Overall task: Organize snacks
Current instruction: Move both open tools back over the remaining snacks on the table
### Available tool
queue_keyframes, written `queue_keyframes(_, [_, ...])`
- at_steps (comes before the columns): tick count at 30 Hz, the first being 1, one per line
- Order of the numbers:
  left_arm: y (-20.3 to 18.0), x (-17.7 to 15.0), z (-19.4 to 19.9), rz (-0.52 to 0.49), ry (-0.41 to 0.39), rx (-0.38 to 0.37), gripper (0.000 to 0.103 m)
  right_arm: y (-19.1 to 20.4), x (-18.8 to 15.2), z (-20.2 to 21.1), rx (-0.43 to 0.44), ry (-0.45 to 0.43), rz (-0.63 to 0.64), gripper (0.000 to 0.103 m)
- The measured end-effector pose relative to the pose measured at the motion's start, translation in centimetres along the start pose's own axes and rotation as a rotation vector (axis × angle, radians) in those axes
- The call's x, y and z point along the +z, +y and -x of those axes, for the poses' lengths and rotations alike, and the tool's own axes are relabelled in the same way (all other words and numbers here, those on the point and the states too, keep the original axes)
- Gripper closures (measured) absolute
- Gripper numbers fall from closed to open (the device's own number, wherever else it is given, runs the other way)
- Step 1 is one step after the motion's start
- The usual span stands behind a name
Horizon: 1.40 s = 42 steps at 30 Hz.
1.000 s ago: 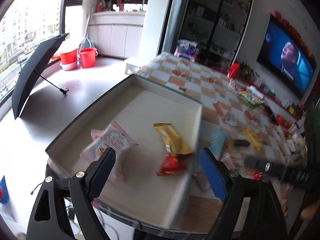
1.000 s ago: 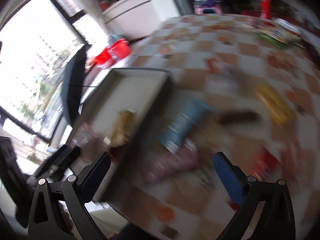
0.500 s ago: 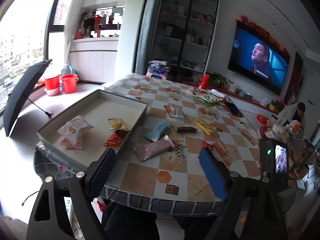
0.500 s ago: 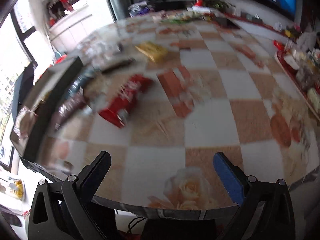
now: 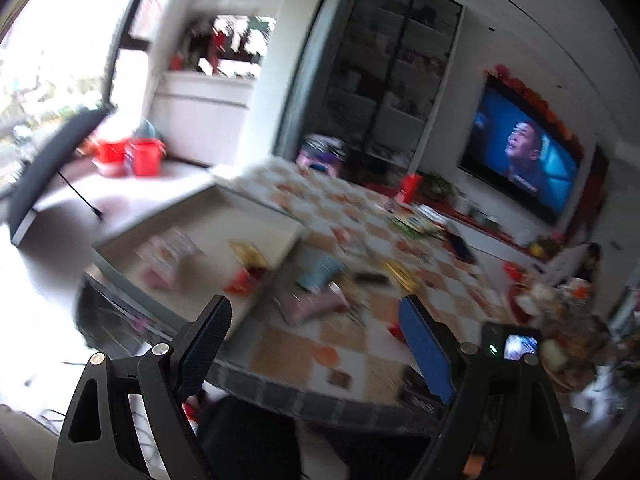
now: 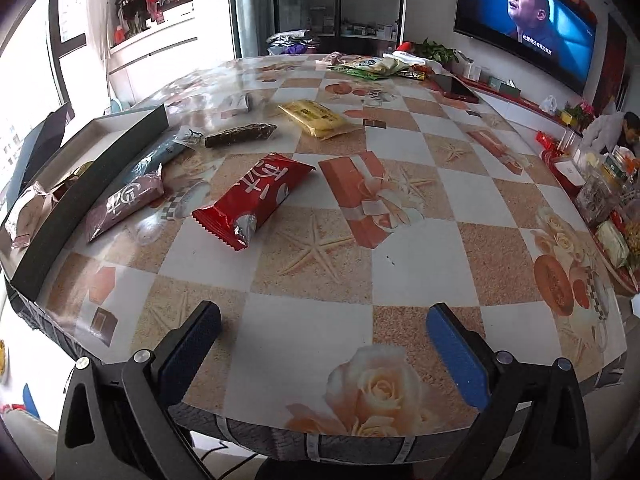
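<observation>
Where left blurs, red packet sharp.

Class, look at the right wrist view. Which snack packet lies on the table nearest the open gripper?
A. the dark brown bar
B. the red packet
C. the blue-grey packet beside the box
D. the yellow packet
B: the red packet lies closest in front of the right gripper, whose jaws stand open and empty; the yellow packet, dark brown bar and blue-grey packet all lie farther back.
</observation>
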<state>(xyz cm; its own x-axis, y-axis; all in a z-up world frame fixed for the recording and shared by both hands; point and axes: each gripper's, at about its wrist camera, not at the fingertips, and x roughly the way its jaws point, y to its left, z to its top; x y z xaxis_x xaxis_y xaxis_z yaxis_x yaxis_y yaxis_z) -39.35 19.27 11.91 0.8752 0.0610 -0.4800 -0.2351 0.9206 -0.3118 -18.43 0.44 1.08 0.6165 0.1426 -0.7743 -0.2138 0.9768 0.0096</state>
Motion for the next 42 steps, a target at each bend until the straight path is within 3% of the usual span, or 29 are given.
queue_keyframes(9, [-0.3, -1.5, 0.2, -0.059, 0.075, -0.012, 0.009, 0.1, 0.0, 0.3, -0.002, 0.001, -0.003, 0.0])
queue_keyframes(20, [-0.2, -1.6, 0.2, -0.058, 0.09, -0.019, 0.009, 0.1, 0.0, 0.3, 0.009, 0.018, 0.013, 0.0])
queue_keyframes(30, [0.5, -2.9, -3.0, -0.057, 0.252, -0.085, 0.009, 0.2, -0.1, 0.4, 0.004, 0.005, 0.007, 0.0])
queue_keyframes(42, [2.5, -2.3, -7.0, -0.099, 0.324, 0.015, 0.009, 0.2, -0.2, 0.3, 0.012, -0.029, 0.011, 0.0])
